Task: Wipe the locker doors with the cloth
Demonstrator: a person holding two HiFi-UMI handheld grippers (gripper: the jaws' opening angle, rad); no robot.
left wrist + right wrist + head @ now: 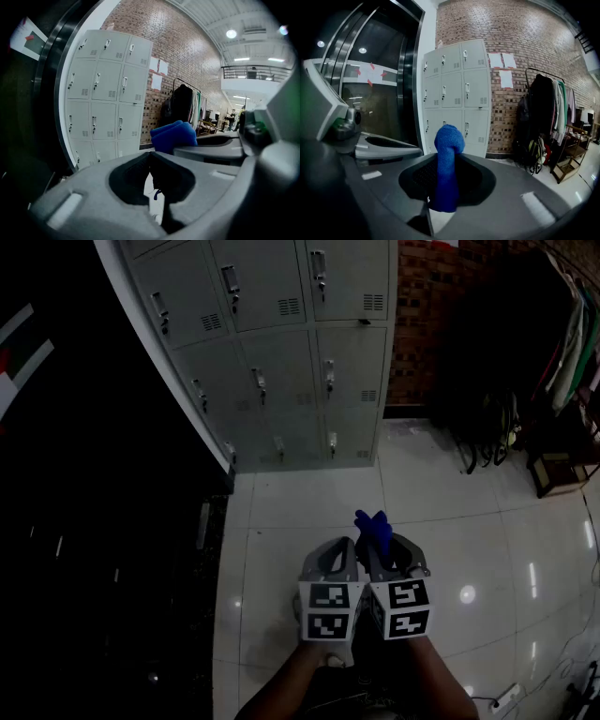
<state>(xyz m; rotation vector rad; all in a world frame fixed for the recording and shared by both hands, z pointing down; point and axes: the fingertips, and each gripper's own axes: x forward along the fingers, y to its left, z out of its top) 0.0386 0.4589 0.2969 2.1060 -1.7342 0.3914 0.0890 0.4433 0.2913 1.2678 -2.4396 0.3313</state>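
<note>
A bank of grey lockers (281, 343) stands against the brick wall ahead, also visible in the left gripper view as grey lockers (103, 89) and in the right gripper view (457, 93). My right gripper (382, 545) is shut on a folded blue cloth (373, 529), which sticks up from between its jaws (446, 164). My left gripper (343, 554) is held right beside it, shut with nothing between its jaws (151, 161). The blue cloth (174, 136) shows to its right there. Both grippers hang over the floor, well short of the lockers.
A white tiled floor (309, 512) lies between me and the lockers. A dark glass door frame (389, 84) stands left of the lockers. A clothes rack with hanging garments and bags (553, 362) stands at the right, by the brick wall (422, 324).
</note>
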